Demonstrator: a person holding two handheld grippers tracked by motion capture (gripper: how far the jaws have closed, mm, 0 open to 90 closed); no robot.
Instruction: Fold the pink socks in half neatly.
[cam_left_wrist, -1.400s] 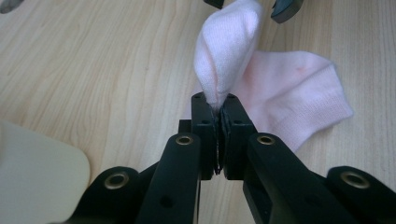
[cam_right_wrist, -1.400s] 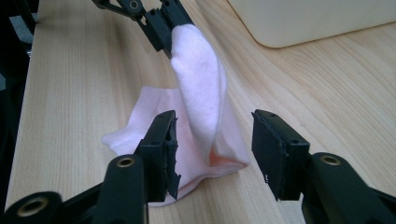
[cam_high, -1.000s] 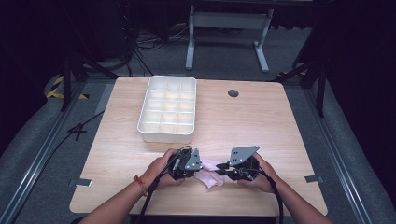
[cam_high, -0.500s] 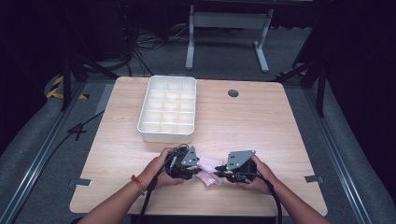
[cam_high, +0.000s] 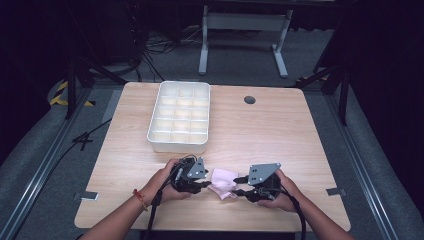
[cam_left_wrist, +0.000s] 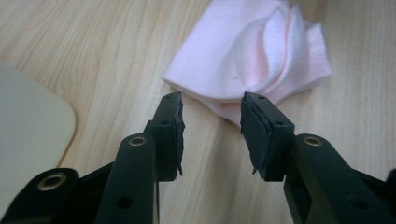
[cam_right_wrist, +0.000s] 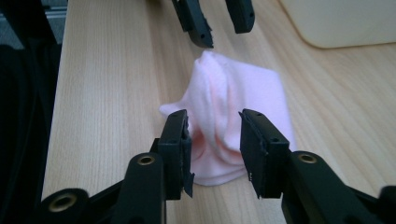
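A small folded pink cloth (cam_high: 222, 182) lies on the wooden table (cam_high: 280, 135) near its front edge, between my two grippers. My left gripper (cam_high: 207, 184) points right at it. Its jaws have just been opening and stand open (cam_left_wrist: 211, 100), with the cloth's (cam_left_wrist: 247, 51) near edge just ahead of the tips and untouched by the pads. My right gripper (cam_high: 241, 189) points left, and its jaws have also just been opening (cam_right_wrist: 213, 119). A raised fold of the cloth (cam_right_wrist: 233, 98) stands loose between them. The left gripper (cam_right_wrist: 215, 21) shows beyond the cloth.
A white tray (cam_high: 151, 135) of several empty compartments sits at the back left of the table; its corner (cam_left_wrist: 28, 126) is close to my left gripper. A round cable hole (cam_high: 249, 100) is at the back right. Cables trail off the front edge.
The pink cloth now shows broader and slacker between the two grippers. Both hands have hardly shifted.
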